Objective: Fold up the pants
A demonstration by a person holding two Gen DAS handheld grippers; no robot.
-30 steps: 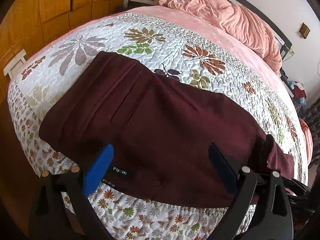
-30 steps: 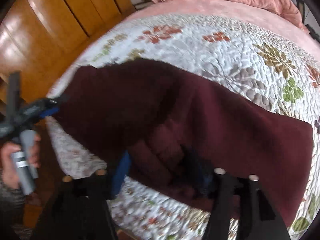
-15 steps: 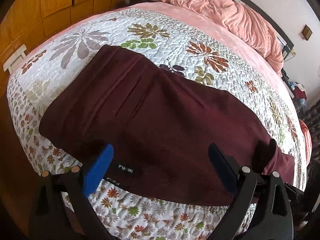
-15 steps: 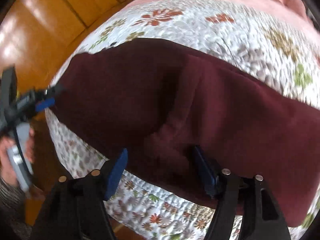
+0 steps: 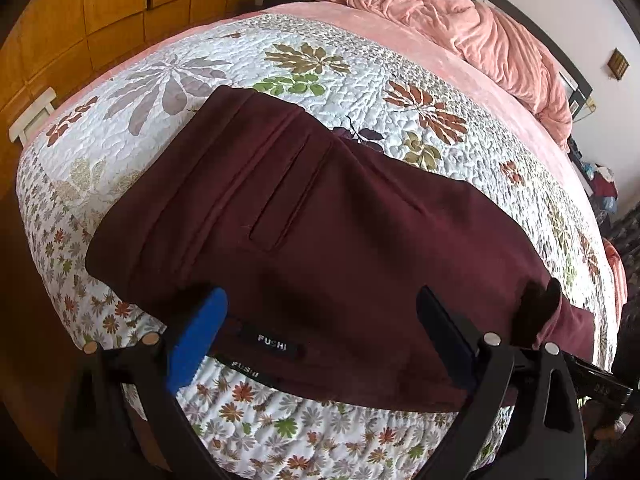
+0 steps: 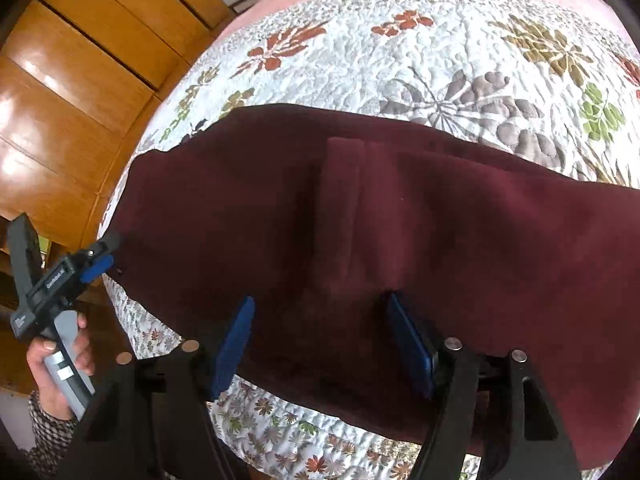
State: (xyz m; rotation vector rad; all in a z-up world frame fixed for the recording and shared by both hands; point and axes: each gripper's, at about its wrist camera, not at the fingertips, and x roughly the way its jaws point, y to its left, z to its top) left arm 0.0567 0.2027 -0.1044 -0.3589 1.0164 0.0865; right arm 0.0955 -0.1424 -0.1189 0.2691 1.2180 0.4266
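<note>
Both grippers hover wide open at the near edge of the maroon pants [image 5: 340, 232], neither pinching any cloth. Seen from its own camera, the left gripper [image 5: 320, 334] has its blue-padded fingers [image 5: 198, 336] spread apart just above the hem end of the garment, where two small black labels [image 5: 272, 347] reading FUSHI sit one over the other between the pads. From the right wrist view, the right gripper [image 6: 320, 340] likewise stands with its jaws parted over the near border of the pants, one pad [image 6: 234, 340] on each side of a raised lengthwise crease. In that same view the left gripper [image 6: 98, 258] shows at the far left corner of the pants, its tips right at the fabric edge, held by the person's left hand [image 6: 56, 364] around a grey handle; from here I cannot tell whether those tips touch the cloth. The pants lie folded lengthwise and flat across the foot of the bed, on a white quilt [image 5: 360, 80] printed with leaves and flowers, their near edge running along the quilt's drop. A welt pocket [image 5: 292, 196] shows on the upper layer, beyond the labels. Past the pants the quilt gives way to a pink sheet, and beyond that a crumpled pink blanket [image 5: 460, 28] is heaped near the head of the bed. Wooden wardrobe doors [image 5: 120, 8] stand to the left of the bed.
</note>
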